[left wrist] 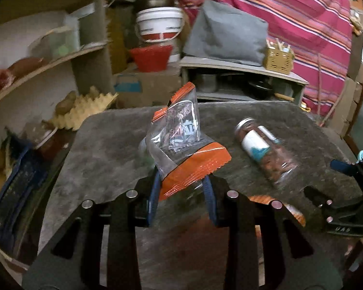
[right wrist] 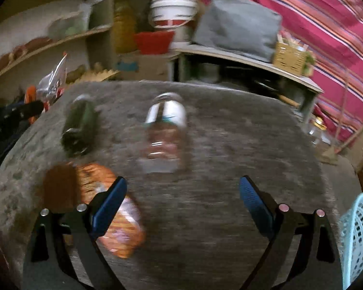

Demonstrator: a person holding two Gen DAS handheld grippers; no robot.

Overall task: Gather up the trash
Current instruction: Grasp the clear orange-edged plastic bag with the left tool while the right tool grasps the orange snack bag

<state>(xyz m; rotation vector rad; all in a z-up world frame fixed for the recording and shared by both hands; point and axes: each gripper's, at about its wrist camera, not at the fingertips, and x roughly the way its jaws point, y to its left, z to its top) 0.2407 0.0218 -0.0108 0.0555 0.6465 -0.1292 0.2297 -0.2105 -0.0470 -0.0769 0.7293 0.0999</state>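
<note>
above the table [left wrist: 104, 145], left claw [left wrist: 181, 186] grips an orange wrapper [left wrist: 181, 149]; right claw [right wrist: 181, 200] gapes, bottle [right wrist: 165, 133], dark can [right wrist: 79, 125] and snack packet [right wrist: 118, 217] uncollected.

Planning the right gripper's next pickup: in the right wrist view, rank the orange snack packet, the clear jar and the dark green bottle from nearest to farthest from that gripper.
1. Orange snack packet, partly behind the left finger of the right gripper.
2. Clear jar, lying straight ahead, mid-table.
3. Dark green bottle, farther off to the left.

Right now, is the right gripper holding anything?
No, the right gripper stands wide open over the bare table, nothing between its fingers.
</note>
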